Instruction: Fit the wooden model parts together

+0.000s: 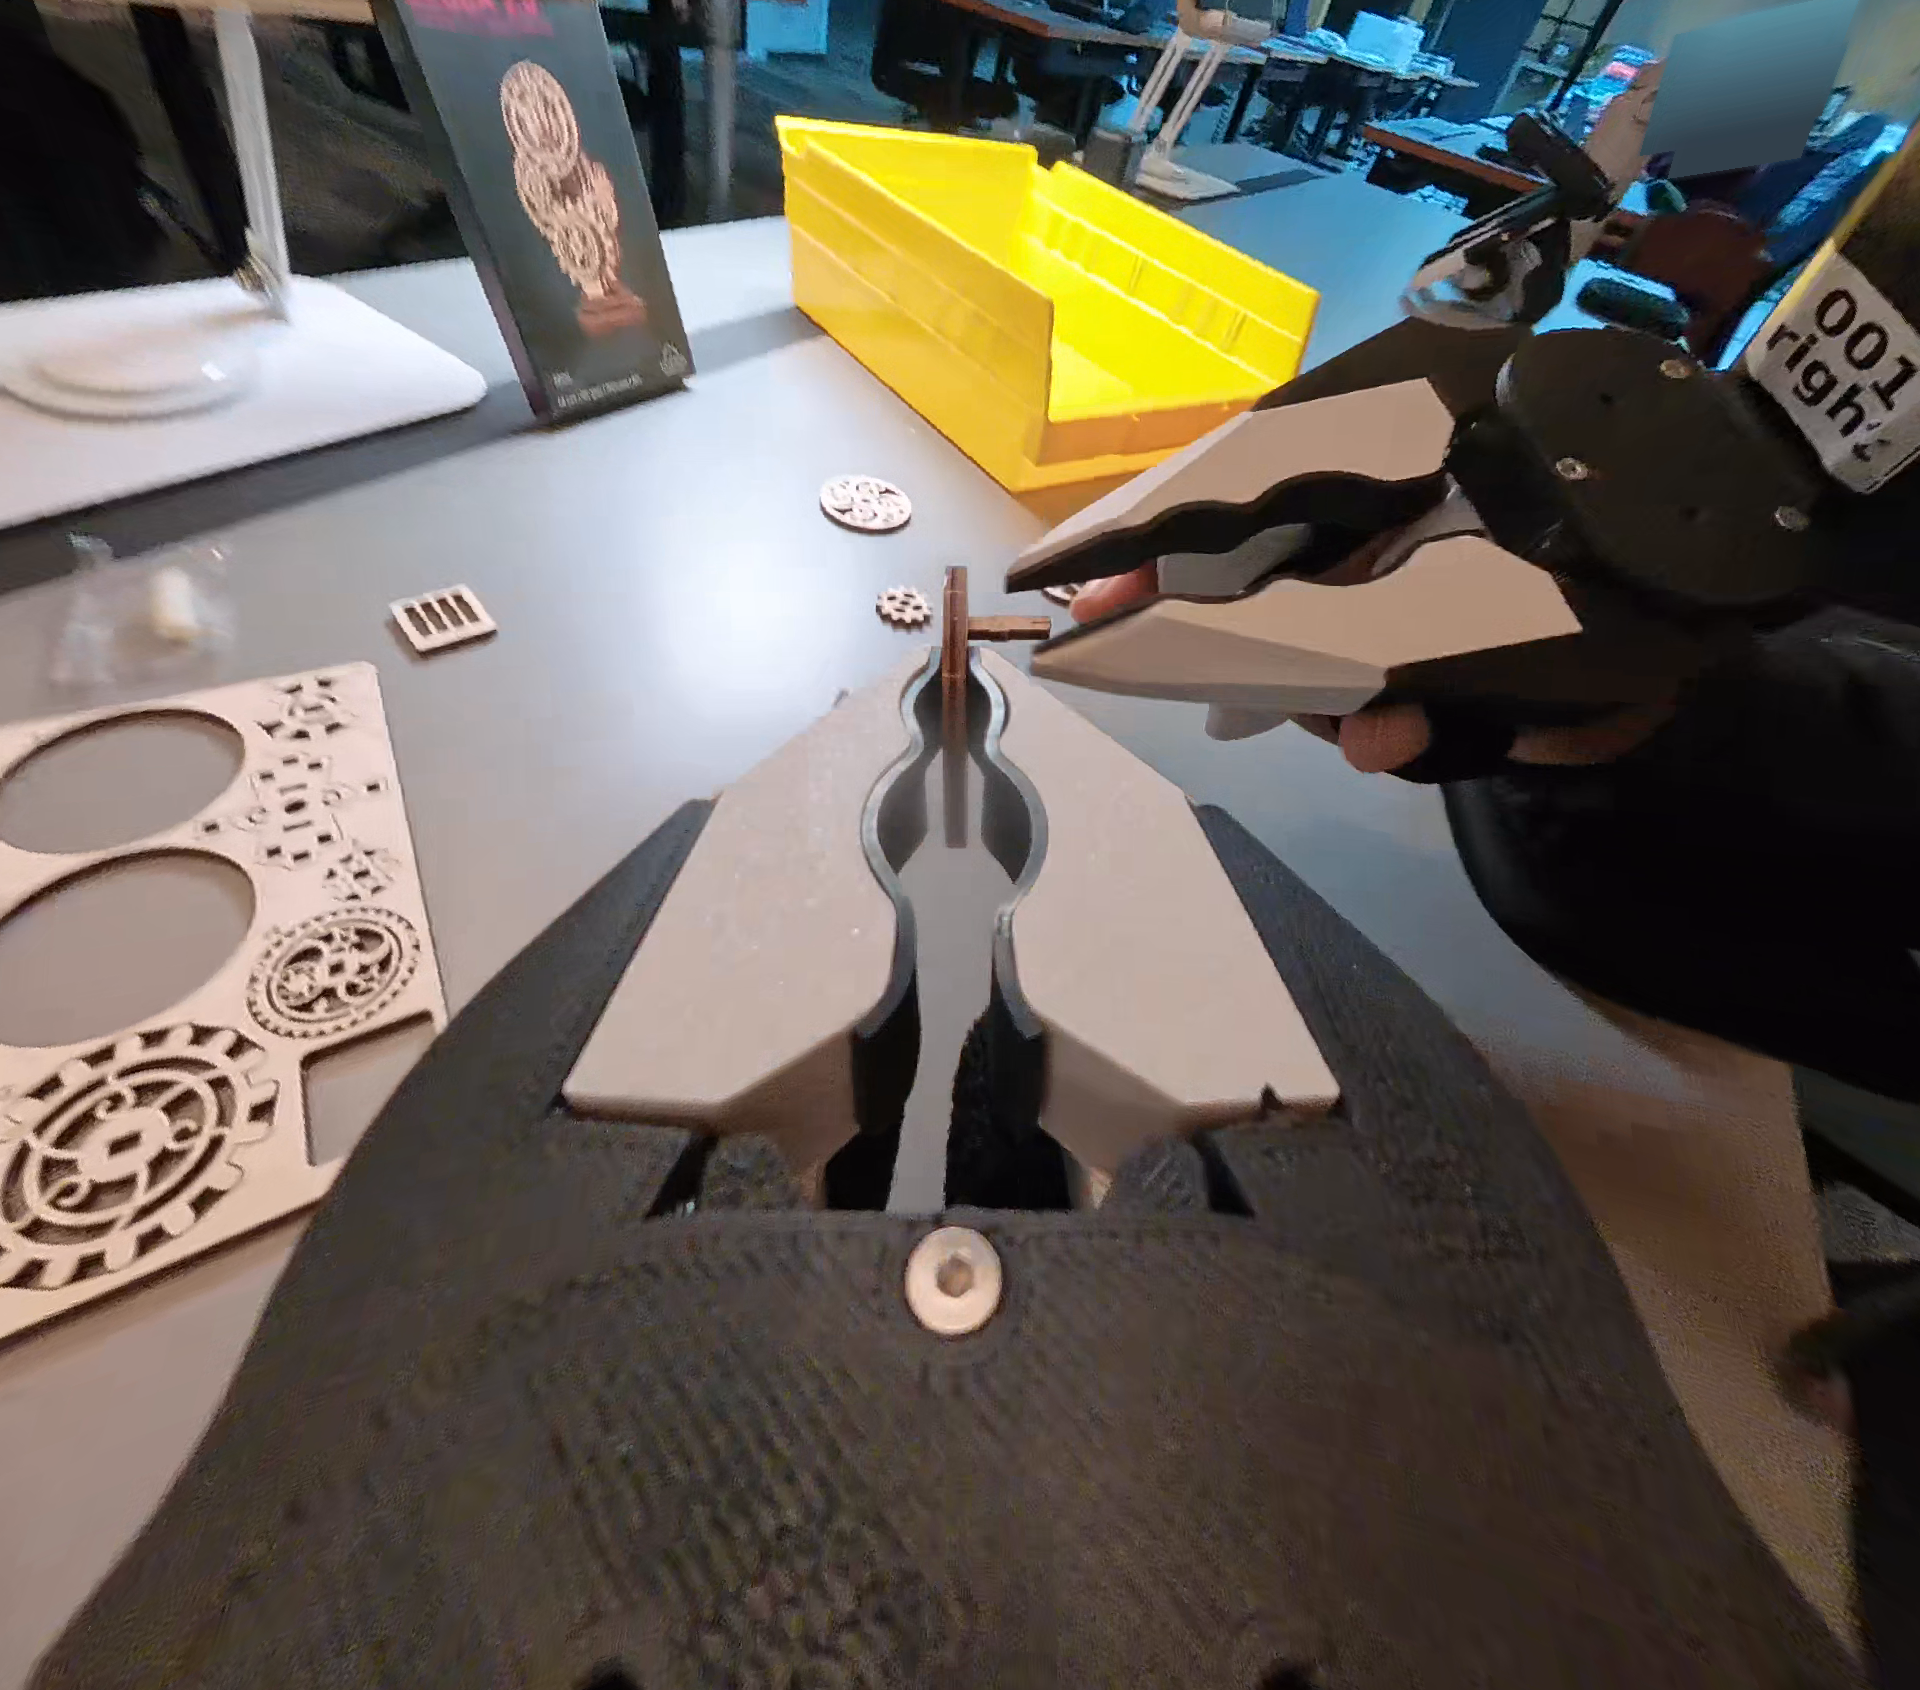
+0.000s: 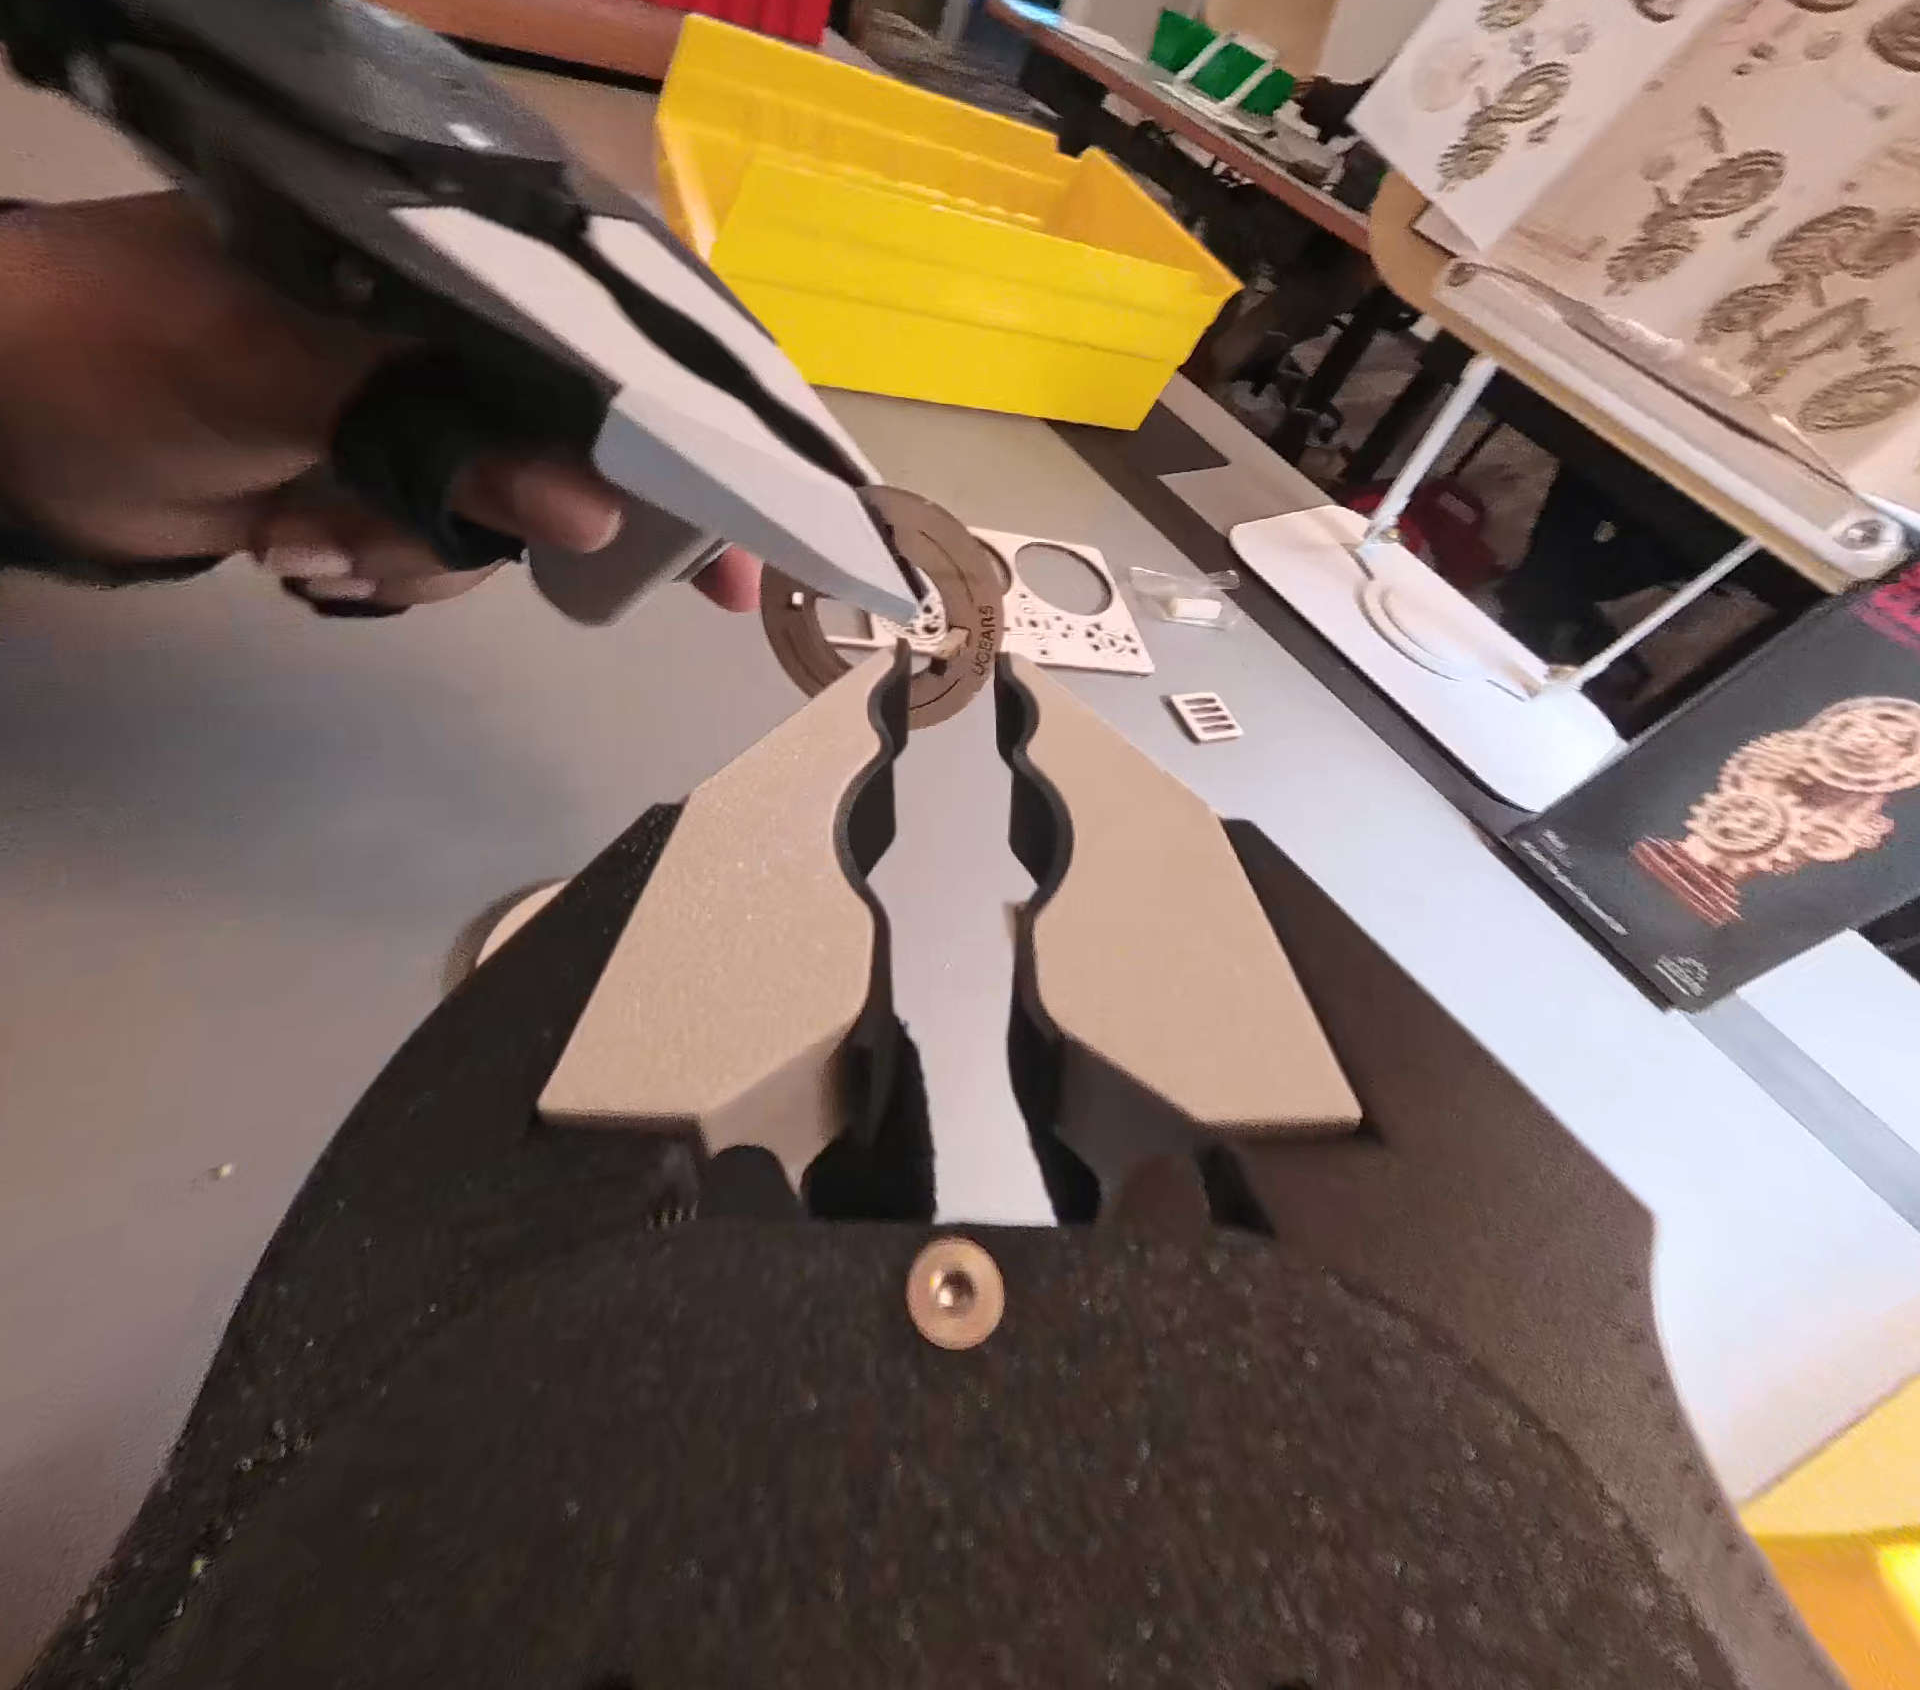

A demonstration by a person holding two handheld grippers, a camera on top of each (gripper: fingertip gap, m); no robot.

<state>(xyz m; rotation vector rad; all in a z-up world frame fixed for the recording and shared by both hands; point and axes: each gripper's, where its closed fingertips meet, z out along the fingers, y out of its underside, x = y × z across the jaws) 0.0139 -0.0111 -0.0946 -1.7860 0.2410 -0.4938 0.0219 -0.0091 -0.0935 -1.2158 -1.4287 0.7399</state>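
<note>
My left gripper (image 1: 954,666) is shut on a dark round wooden disc (image 1: 955,601), held upright and seen edge-on in the left wrist view. The disc shows as a ring (image 2: 971,591) in the right wrist view, with the left gripper (image 2: 904,591) clamped on it. A short wooden peg (image 1: 1006,628) sticks out of the disc's centre toward my right gripper (image 1: 1034,617). The right gripper (image 2: 945,669) is open, its tips either side of the peg's end (image 2: 951,638) without closing on it.
A cut-out wooden sheet of gears (image 1: 187,965) (image 2: 1070,622) lies on the grey table. Loose parts lie there too: a small cog (image 1: 902,605), a lacy gear (image 1: 864,504), a slotted piece (image 1: 443,617). A yellow bin (image 1: 1039,310), a dark kit box (image 1: 530,186) and a white stand base (image 1: 208,383) stand behind. My left and right fingertips are right by each other.
</note>
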